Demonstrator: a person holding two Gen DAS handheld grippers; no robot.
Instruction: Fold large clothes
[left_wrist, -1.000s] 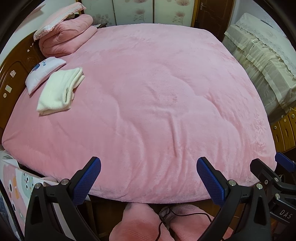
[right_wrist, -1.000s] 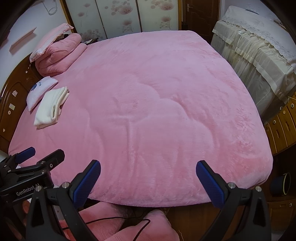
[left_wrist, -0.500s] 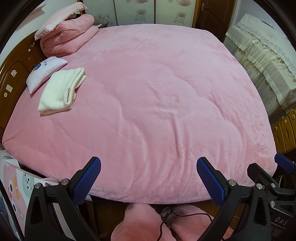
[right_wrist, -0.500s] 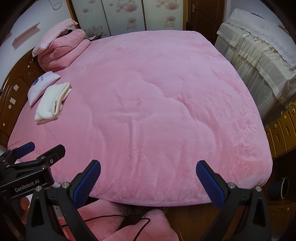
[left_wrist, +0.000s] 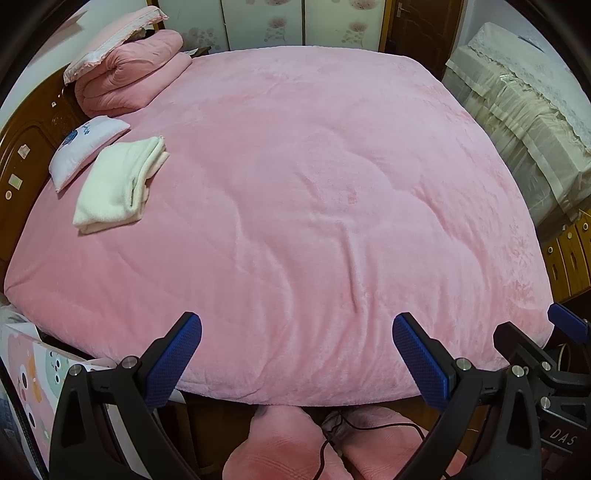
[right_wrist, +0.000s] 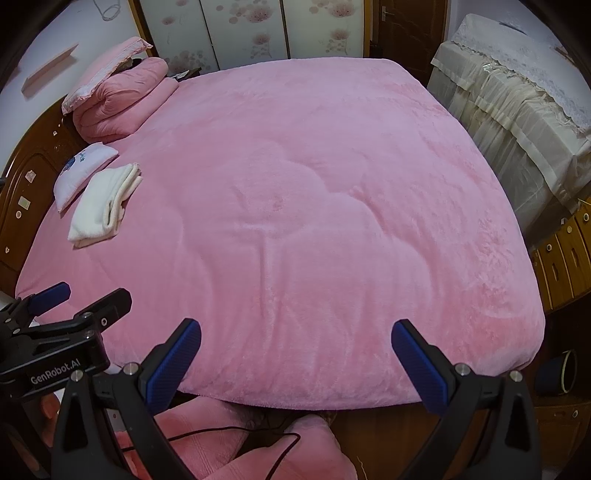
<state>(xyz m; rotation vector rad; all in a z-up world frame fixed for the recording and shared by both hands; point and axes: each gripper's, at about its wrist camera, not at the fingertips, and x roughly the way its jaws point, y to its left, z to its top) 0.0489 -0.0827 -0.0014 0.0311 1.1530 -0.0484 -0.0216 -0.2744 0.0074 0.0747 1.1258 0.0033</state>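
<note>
Left gripper (left_wrist: 295, 345), right gripper (right_wrist: 295, 345) spread, empty, above pink blanket (left_wrist: 314, 203) near edge.

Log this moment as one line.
left gripper: open, empty | right gripper: open, empty | white folded garment: on pink quilt, untouched

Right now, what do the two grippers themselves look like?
Both match: the left gripper and right gripper have black angular frames with silver screws and blue textured pads lining the jaws. The left's body carries white "GenRobot.AI" lettering in the right wrist view; the right's shows "DAS" in the left wrist view.
</note>
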